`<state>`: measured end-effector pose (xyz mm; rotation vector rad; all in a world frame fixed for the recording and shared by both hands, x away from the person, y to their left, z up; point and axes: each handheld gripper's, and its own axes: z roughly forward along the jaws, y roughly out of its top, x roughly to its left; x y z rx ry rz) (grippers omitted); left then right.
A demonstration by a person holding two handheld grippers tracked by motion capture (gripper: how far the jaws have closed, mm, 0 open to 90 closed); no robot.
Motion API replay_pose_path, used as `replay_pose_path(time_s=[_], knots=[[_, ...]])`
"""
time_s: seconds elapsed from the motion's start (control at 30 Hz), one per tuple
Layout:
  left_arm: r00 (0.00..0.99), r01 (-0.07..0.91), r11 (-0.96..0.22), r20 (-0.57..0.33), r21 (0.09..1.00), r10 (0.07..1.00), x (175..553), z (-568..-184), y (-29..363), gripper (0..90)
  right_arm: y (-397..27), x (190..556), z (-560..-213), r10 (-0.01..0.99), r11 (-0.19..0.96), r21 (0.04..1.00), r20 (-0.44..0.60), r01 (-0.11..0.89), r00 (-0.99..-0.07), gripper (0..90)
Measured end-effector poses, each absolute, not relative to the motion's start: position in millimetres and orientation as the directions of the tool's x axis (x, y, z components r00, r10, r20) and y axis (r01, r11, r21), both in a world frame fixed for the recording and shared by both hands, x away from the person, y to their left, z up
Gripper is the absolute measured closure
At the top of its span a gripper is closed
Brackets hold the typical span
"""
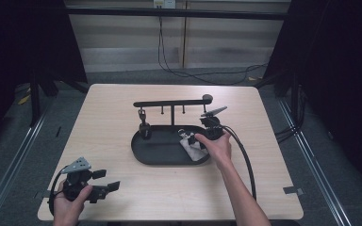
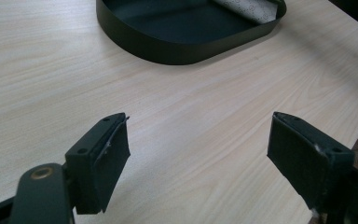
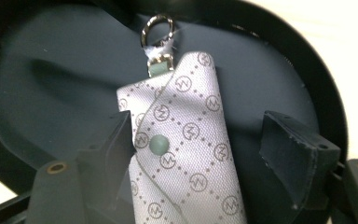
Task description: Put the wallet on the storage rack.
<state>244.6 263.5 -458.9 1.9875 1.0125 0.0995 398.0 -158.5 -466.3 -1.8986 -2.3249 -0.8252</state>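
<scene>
Here the right claw [image 3: 196, 154] stands apart around the patterned pouch [image 3: 186, 144], whose lower end is cut off.

High view looks down over the whole table [image 1: 122, 101]; both gripper views sit close, sharing the black tray [image 1: 143, 153].
</scene>
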Motion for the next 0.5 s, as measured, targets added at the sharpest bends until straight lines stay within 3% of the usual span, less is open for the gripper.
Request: replay_pose_path(time_s=[0.5], knots=[[0.645, 0.623, -0.251, -0.304, 0.741, 0.702, 248.3, -458.6, 268.4, 20.4, -190.0, 381.6, -440.5, 0.885, 0.107, 0.521, 0.339, 0.847, -0.32, 18.2]])
